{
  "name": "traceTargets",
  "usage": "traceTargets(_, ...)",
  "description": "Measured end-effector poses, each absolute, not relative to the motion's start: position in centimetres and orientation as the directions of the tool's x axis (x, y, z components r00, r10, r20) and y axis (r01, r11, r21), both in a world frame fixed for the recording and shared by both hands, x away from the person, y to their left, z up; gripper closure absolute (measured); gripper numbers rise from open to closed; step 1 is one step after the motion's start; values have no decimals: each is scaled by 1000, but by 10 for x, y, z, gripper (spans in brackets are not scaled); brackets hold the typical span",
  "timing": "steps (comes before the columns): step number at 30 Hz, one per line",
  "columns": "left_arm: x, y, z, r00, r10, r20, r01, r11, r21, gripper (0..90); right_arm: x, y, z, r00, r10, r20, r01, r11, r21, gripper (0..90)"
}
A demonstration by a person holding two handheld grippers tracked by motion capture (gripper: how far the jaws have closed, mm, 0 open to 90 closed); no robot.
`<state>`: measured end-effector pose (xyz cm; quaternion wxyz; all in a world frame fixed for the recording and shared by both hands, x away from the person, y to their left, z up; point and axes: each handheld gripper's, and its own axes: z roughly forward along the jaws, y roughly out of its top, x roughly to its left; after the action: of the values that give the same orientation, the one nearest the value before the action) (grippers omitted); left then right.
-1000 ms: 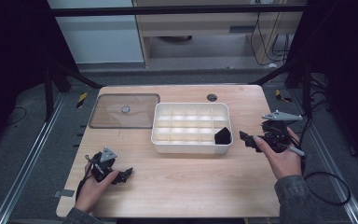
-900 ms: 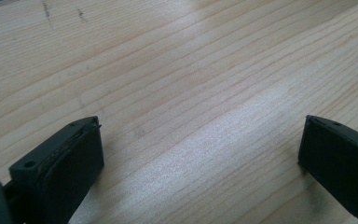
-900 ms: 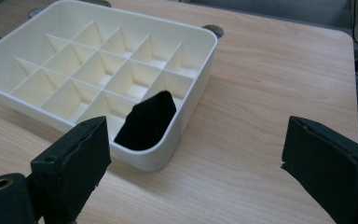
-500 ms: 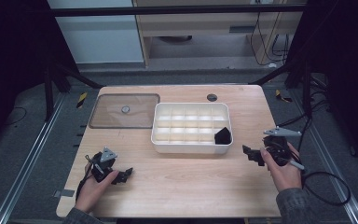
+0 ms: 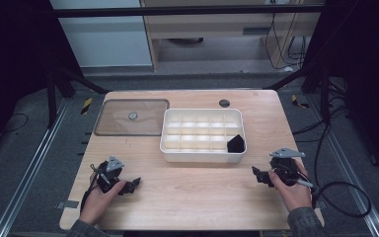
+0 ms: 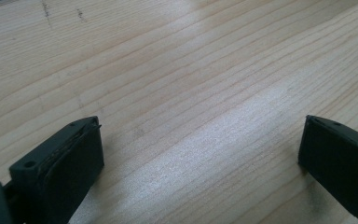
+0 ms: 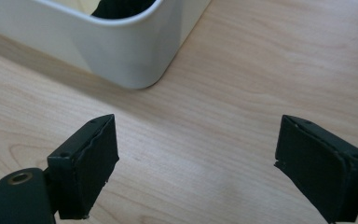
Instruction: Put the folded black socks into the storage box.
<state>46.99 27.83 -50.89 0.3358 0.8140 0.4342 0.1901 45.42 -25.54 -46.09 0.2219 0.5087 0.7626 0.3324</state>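
Note:
A white compartment tray point(image 5: 203, 156) stands in the middle of the wooden table, with a black object point(image 5: 235, 143) in its near right compartment. My left gripper point(image 5: 133, 184) rests low on the table at the near left, open, nothing between its jaws point(image 6: 200, 154). At the near right, my right gripper point(image 5: 257, 176) is open too, pointing toward the tray's rounded corner point(image 7: 135, 60) with only bare wood between its fingers. In the right gripper view the black object point(image 7: 121, 7) peeks over the tray's rim.
A clear lid point(image 5: 132, 117) with a small round knob lies flat left of the tray. A dark round grommet point(image 5: 224, 103) sits near the table's far edge. Black cables point(image 5: 343, 197) trail off the right side. Dark frame legs stand beyond the table.
My right gripper has drawn back from beside the tray toward the table's near right edge and come down lower. The left gripper has stayed put.

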Motion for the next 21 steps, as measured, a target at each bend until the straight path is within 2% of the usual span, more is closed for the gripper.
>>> traceTargets(21,470,278,-509,551,834,19,579,-399,711,0,453,-259,-497,-359,932,59,669,213,712,129)
